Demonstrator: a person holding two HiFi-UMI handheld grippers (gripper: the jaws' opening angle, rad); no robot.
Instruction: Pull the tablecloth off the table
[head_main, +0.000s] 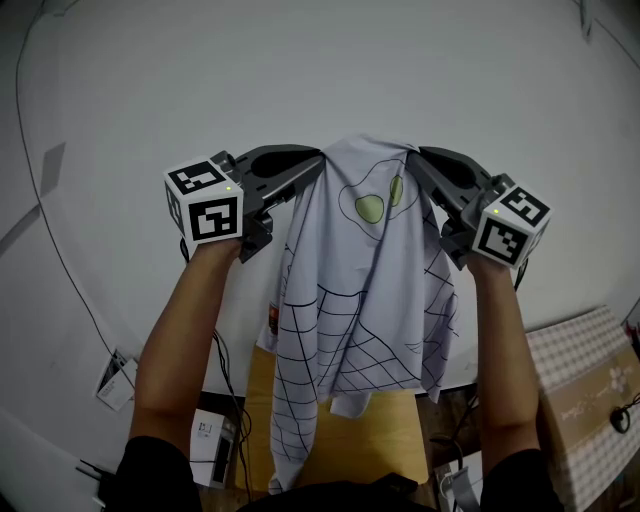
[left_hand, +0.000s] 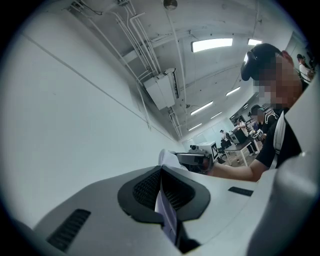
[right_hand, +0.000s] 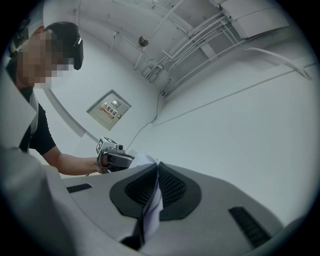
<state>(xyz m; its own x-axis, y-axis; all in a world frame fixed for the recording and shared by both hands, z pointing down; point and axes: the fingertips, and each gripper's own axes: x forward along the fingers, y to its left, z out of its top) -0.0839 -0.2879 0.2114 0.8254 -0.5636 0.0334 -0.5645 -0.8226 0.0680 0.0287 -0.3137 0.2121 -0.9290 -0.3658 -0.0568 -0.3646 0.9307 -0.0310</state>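
The tablecloth (head_main: 370, 290), white with black grid lines and green shapes, hangs bunched in the air between both grippers in front of a white wall. My left gripper (head_main: 320, 162) is shut on its upper left edge and my right gripper (head_main: 412, 156) is shut on its upper right edge, the two tips close together. In the left gripper view the left gripper (left_hand: 161, 172) pinches a thin fold of cloth (left_hand: 167, 212) between its dark pads. The right gripper view shows the right gripper (right_hand: 157, 167) clamped the same way on a fold of cloth (right_hand: 151, 210). The cloth's lower end trails down over a wooden table (head_main: 395, 440).
A checkered-covered surface (head_main: 580, 365) lies at the lower right. A white box (head_main: 208, 438) and cables (head_main: 225, 390) sit on the floor at the lower left. A thin cable (head_main: 45, 225) runs down the wall. People and desks (left_hand: 240, 140) show far off in the left gripper view.
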